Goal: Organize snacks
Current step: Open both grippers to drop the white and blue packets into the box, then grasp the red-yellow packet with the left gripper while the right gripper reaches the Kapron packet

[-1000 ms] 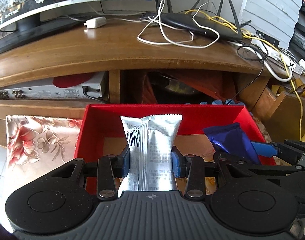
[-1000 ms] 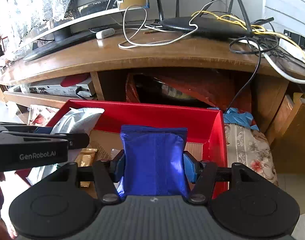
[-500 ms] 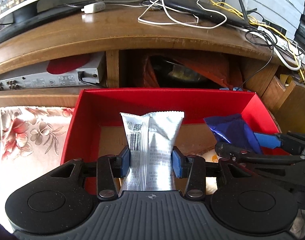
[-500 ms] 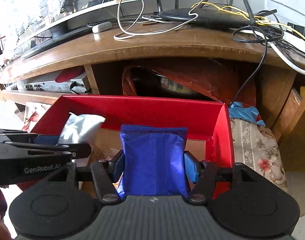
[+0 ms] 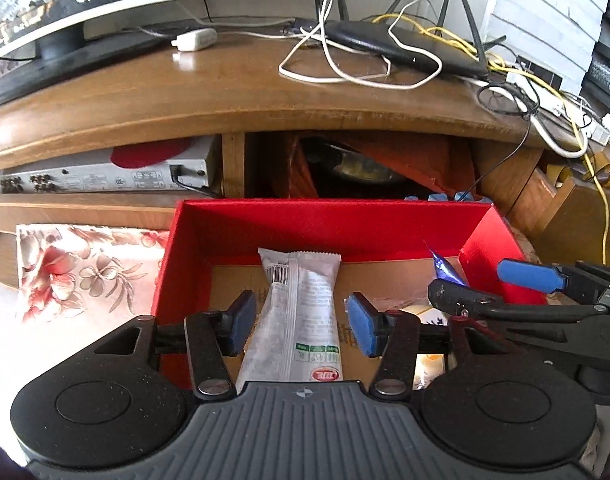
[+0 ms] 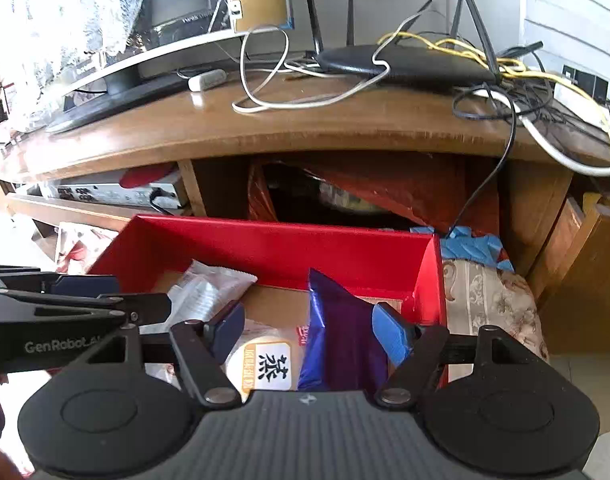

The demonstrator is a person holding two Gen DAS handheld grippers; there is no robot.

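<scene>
A red box (image 5: 329, 222) with a cardboard floor sits below a wooden TV stand; it also shows in the right wrist view (image 6: 273, 240). My left gripper (image 5: 301, 322) is open over the box, and a silver snack packet (image 5: 301, 312) lies between its spread pads, free of them. My right gripper (image 6: 311, 332) is open too. A blue snack packet (image 6: 341, 336) leans between its pads, touching the right one. The silver packet (image 6: 209, 288) lies at the left in that view. A round yellow-labelled snack (image 6: 265, 360) lies in the box.
The wooden TV stand (image 5: 225, 96) carries a router (image 5: 405, 48), loose cables and a TV base. A silver media player (image 5: 105, 176) sits on its lower shelf. Floral cloth (image 5: 77, 268) lies left of the box, and more cloth (image 6: 485, 300) lies right of it.
Both grippers have opened and let go of their packets. The silver packet now lies in the box and the blue packet has dropped and tilted inside it.
</scene>
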